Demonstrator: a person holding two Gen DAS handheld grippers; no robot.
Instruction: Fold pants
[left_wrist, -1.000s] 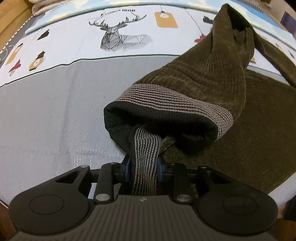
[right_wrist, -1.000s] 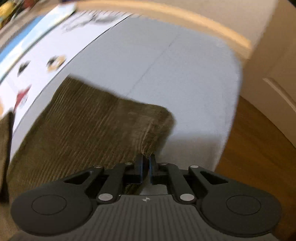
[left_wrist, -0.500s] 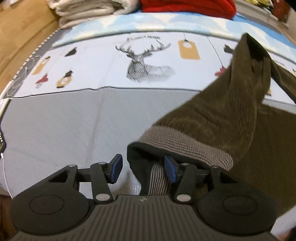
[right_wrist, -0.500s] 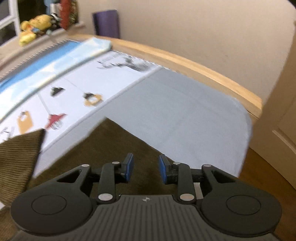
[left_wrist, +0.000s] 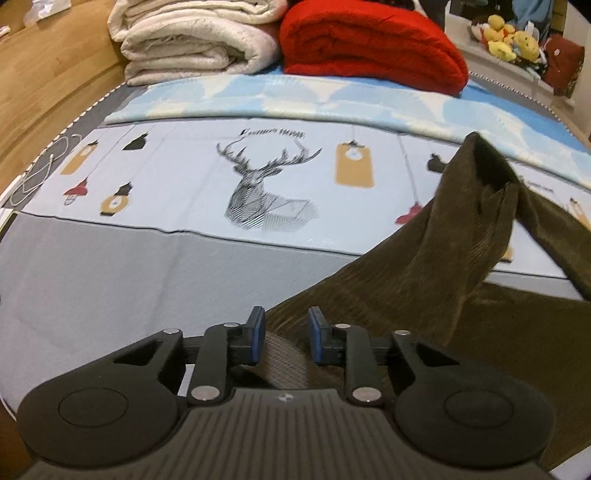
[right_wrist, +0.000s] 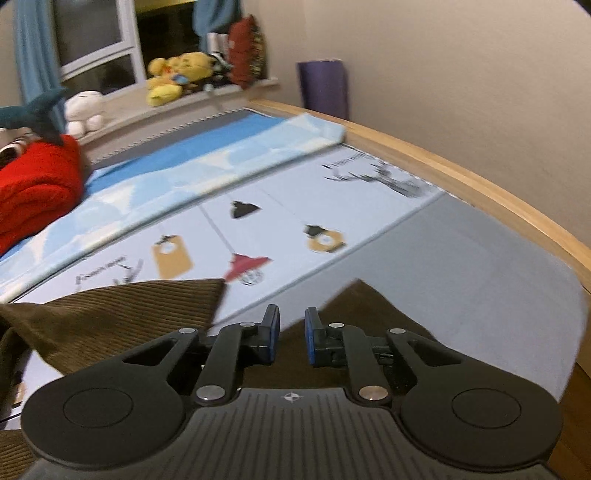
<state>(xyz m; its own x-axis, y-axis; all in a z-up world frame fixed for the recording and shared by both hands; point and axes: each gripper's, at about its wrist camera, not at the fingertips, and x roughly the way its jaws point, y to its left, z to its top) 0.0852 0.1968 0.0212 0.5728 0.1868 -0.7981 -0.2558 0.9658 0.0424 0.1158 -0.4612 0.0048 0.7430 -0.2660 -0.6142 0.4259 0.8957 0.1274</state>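
Dark olive corduroy pants (left_wrist: 406, 288) lie on the bed, one leg bunched up into a peak at the right. Their grey striped waistband (left_wrist: 284, 363) shows low between the left fingers. My left gripper (left_wrist: 284, 326) hovers above it, jaws closing with a clear gap, and the pads press on nothing. In the right wrist view the pants (right_wrist: 110, 314) spread under and to both sides of my right gripper (right_wrist: 291, 326). Its jaws are also closing with a gap, above the cloth and gripping nothing.
The bed sheet (left_wrist: 258, 110) has a deer print and a grey band. A folded cream blanket (left_wrist: 192, 40) and a red blanket (left_wrist: 369, 40) lie at its far end. Plush toys (right_wrist: 177, 74) sit on a sill. A wooden bed edge (right_wrist: 480, 192) runs on the right.
The left gripper let go of the striped waistband and the right let go of the pants' edge. Both rose and tilted upward, opened wide, then narrowed again.
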